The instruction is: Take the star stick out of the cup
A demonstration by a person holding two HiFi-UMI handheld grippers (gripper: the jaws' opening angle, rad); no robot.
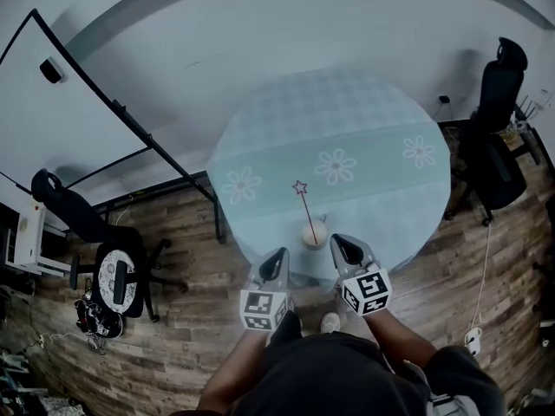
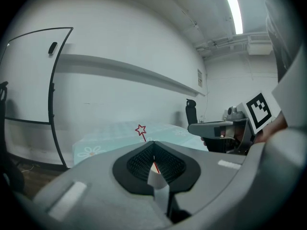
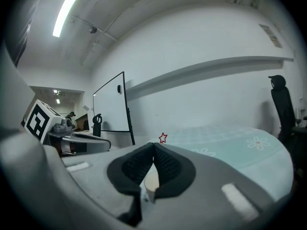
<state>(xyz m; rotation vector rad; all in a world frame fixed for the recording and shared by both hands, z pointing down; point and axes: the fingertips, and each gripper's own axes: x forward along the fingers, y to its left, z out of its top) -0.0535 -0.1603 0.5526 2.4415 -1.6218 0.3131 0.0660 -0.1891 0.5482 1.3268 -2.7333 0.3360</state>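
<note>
A white cup (image 1: 314, 234) stands near the front edge of the round table (image 1: 364, 120), which has a pale teal cloth with daisies. The star stick (image 1: 303, 204) leans up out of the cup, its red outlined star at the top. My left gripper (image 1: 279, 258) hangs just left of the cup and my right gripper (image 1: 341, 243) just right of it. Both are off the table's edge, shut and empty. In the left gripper view the star (image 2: 140, 129) shows above the closed jaws, and the cup (image 2: 155, 178) shows in the slit. The right gripper view shows the star (image 3: 163, 138) and the cup rim (image 3: 150, 181).
A whiteboard on a black stand (image 1: 61, 102) is at the left. A black office chair (image 1: 117, 271) is on the wood floor below it, and another chair (image 1: 501, 137) stands by a desk at the right. The person's shoes (image 1: 330, 321) are under the table edge.
</note>
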